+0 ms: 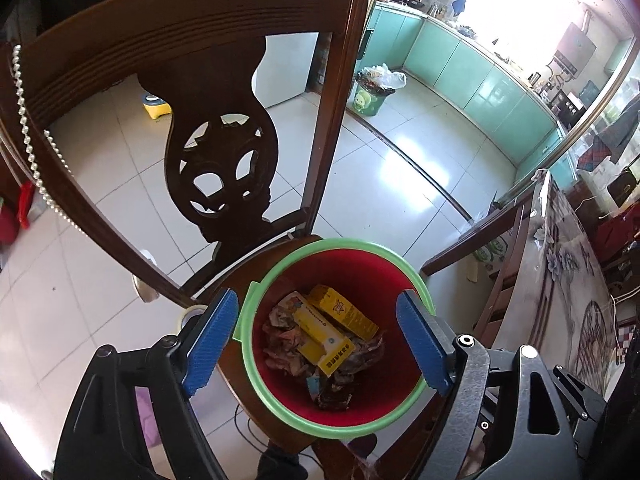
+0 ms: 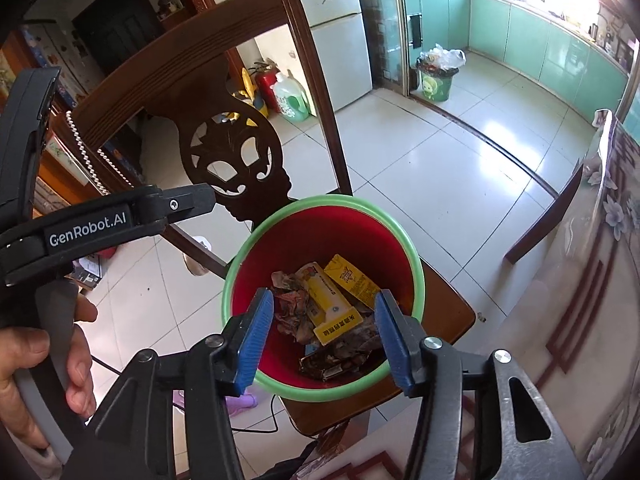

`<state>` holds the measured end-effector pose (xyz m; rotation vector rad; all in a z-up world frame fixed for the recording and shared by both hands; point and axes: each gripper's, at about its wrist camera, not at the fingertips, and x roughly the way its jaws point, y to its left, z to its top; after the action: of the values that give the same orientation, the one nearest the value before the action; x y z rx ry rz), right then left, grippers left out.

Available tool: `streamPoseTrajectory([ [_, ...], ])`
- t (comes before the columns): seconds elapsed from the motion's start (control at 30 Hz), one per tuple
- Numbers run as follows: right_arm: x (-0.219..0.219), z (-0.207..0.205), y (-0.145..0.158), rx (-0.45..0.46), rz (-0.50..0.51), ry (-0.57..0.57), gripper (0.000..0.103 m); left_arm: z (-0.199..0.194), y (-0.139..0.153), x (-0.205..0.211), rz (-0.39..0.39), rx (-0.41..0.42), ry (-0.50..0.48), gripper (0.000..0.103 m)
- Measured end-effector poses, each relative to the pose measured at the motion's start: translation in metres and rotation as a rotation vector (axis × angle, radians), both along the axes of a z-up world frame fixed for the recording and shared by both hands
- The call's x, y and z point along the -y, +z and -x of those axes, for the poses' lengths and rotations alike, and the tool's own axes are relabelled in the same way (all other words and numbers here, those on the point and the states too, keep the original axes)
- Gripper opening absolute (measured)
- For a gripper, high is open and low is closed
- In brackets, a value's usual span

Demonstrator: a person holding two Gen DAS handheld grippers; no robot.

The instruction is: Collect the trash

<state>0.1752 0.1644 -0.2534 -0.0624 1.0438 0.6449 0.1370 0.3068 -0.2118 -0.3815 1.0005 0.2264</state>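
A red bin with a green rim [image 1: 340,242] [image 2: 332,200] stands on the seat of a dark wooden chair [image 1: 220,140] [image 2: 236,152]. At its bottom lie two yellow boxes [image 1: 344,312] [image 2: 352,280] among crumpled brown wrappers [image 1: 284,340] [image 2: 292,304]. My left gripper [image 1: 318,340] hangs open above the bin's mouth, its blue pads spread about as wide as the rim, nothing between them. My right gripper [image 2: 325,340] is also open over the near side of the bin, and its pads hold nothing. In the right wrist view a person's hand [image 2: 72,360] holds the left gripper's black body [image 2: 88,228].
A table with a floral cloth [image 1: 560,280] [image 2: 580,280] runs along the right, close to the chair. A strand of pearls [image 1: 28,140] hangs on the chair back. A full green bin [image 1: 372,96] [image 2: 436,76] stands on the tiled floor at the kitchen doorway.
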Motion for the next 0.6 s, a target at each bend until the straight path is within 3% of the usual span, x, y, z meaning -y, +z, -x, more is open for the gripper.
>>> streamPoseTrajectory([
  [0.17,0.027,0.031,0.036,0.078,-0.033,-0.082,0.052,0.026,0.033,0.012,-0.025,0.102,-0.028,0.081],
  [0.3,0.059,0.068,0.093,0.224,-0.042,-0.178,0.055,0.050,0.069,0.036,-0.059,0.196,-0.078,0.082],
  [0.37,0.075,0.087,0.121,0.296,-0.051,-0.226,0.072,0.062,0.085,0.048,-0.060,0.240,-0.100,0.083],
  [0.4,0.083,0.097,0.134,0.327,-0.062,-0.247,0.075,0.070,0.093,0.055,-0.066,0.265,-0.105,0.083],
  [0.53,0.106,0.131,0.170,0.411,-0.075,-0.266,0.078,0.106,0.124,0.085,-0.109,0.370,-0.101,0.102],
  [0.6,0.119,0.149,0.184,0.425,-0.107,-0.262,0.078,0.126,0.137,0.101,-0.149,0.427,-0.088,0.103],
])
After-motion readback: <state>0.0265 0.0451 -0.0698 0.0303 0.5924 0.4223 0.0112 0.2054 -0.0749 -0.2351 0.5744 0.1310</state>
